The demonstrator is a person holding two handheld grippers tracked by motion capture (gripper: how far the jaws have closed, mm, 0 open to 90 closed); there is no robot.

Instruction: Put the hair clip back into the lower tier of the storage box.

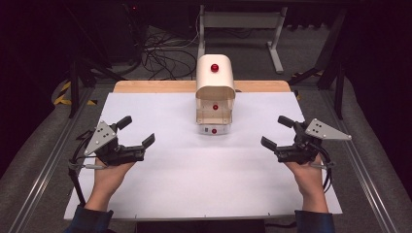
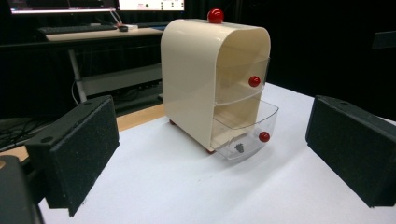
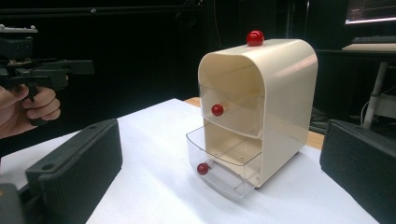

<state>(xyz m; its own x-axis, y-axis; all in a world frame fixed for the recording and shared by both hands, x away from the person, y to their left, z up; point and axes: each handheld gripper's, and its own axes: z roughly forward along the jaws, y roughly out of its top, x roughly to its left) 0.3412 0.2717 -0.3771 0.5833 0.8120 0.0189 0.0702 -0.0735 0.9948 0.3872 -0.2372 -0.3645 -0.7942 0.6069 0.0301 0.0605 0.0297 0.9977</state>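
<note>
A small cream cabinet [image 1: 214,94] with a red knob [image 1: 214,67] on top stands at the back middle of the white sheet [image 1: 194,184]. Its clear lower drawer [image 2: 247,135] is pulled out, and a small dark item [image 2: 239,148] lies in it. The upper drawer [image 3: 233,109] is pushed in. My left gripper [image 1: 137,131] rests open at the left of the sheet, well short of the cabinet, with nothing between its jaws. My right gripper [image 1: 275,131] mirrors it at the right, open and empty. Both point towards the cabinet.
A wooden table edge [image 1: 155,86] shows behind the sheet. Cables [image 1: 160,56] lie on the floor beyond, by a metal desk frame [image 1: 272,39]. In the right gripper view the left gripper [image 3: 42,70] and the hand holding it show at the upper left.
</note>
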